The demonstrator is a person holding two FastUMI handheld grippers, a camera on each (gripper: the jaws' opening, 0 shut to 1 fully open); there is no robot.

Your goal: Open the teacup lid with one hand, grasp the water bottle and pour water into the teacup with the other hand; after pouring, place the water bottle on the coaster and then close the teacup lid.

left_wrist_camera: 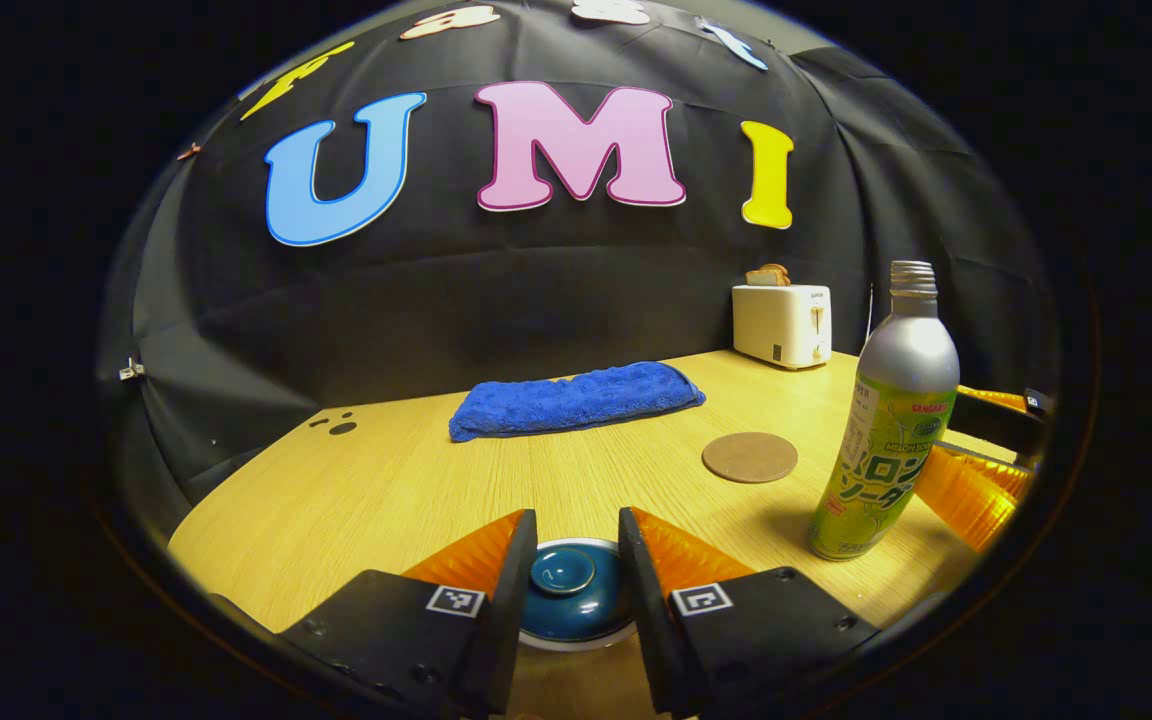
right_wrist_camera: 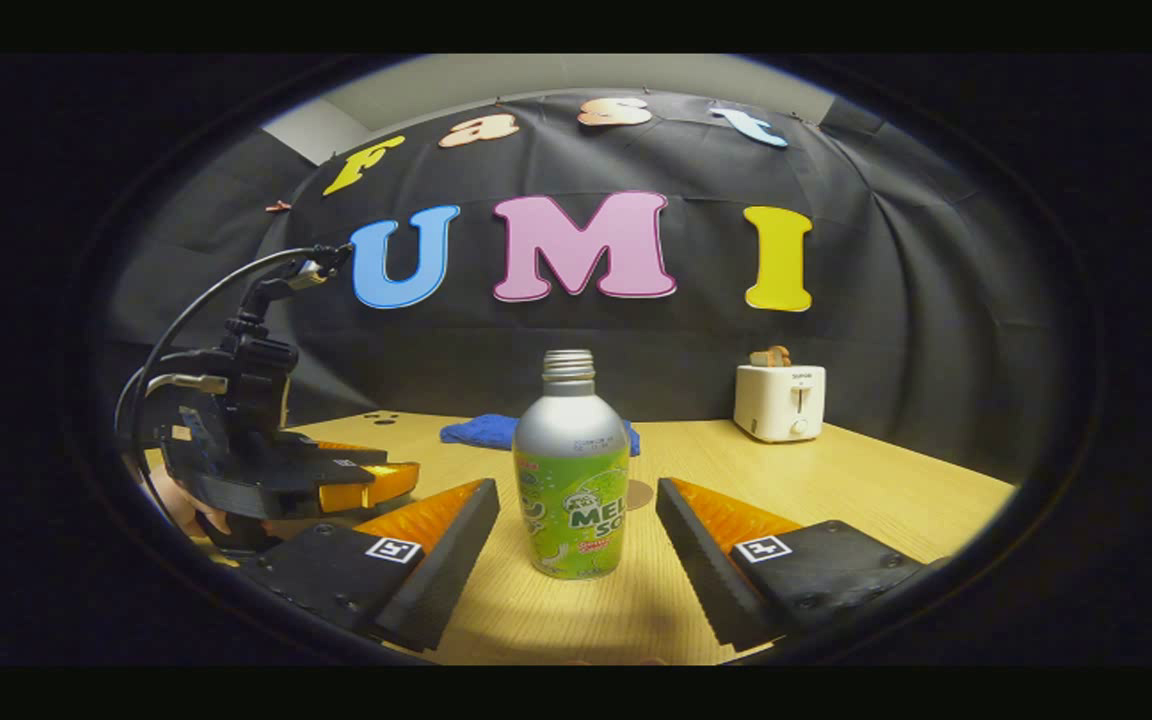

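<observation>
The left gripper (left_wrist_camera: pixel 576 575) hangs over the teacup lid (left_wrist_camera: pixel 566 590) near the front edge of the wooden table (left_wrist_camera: pixel 386 490), its fingers parted a moderate way with the lid's knob (left_wrist_camera: pixel 562 572) in the gap between them; whether either pad touches the knob I cannot tell, and it does not look gripped yet; the cup itself is hidden under the lid. The step in hand, as I judge it, is taking hold of that knob; to do it well the fingers should settle level on both sides of the knob, close squarely on it, and only then lift straight up, so the lid does not skid or tip against the cup. The right gripper (right_wrist_camera: pixel 576 545) sits low on the table with its jaws wide apart and holding nothing; the water bottle (right_wrist_camera: pixel 572 470) stands upright and uncapped in the mouth of the gap, apart from both fingers; a grasp on the labelled body, with the bottle kept vertical, would avoid a spill. The coaster (left_wrist_camera: pixel 749 457) lies bare just behind the bottle, between it and the blue towel (left_wrist_camera: pixel 576 398); a toaster (left_wrist_camera: pixel 782 325) stands at the back, well clear.
</observation>
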